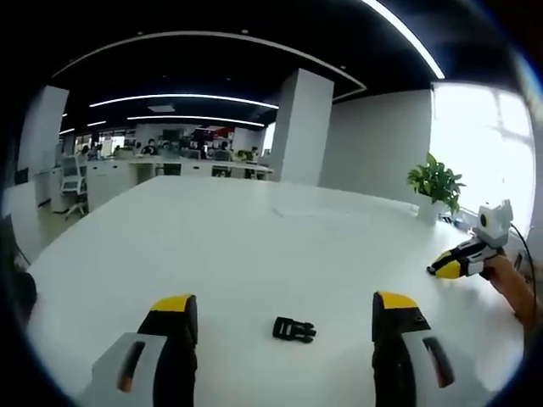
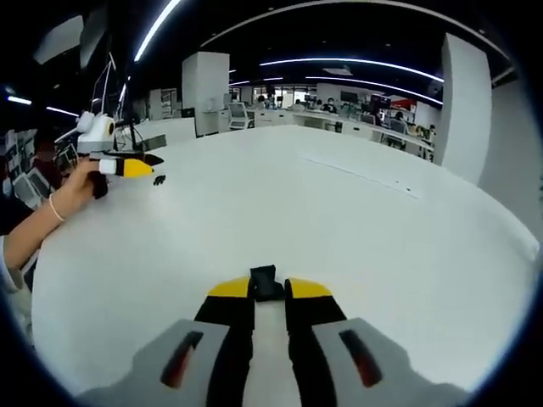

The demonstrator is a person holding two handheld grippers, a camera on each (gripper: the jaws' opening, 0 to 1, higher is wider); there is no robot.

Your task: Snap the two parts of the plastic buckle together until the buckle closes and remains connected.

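Observation:
One black buckle part (image 1: 293, 329) lies on the white table (image 1: 237, 246), just ahead of my left gripper (image 1: 284, 307) and between its wide-open yellow-tipped jaws, touching neither. The other black buckle part (image 2: 265, 282) is pinched at the tips of my right gripper (image 2: 267, 290), which is shut on it low over the table (image 2: 339, 220). The right gripper (image 1: 447, 268) also appears far right in the left gripper view, held by a hand. In the right gripper view the left gripper (image 2: 136, 168) sits far left, with the first buckle part (image 2: 159, 180) a small dark speck beside it.
A potted plant (image 1: 436, 182) stands at the table's far right edge, by a bright window. A white pillar (image 1: 299, 127) and office desks lie beyond the table. A person's forearm (image 2: 38, 225) reaches in from the left of the right gripper view.

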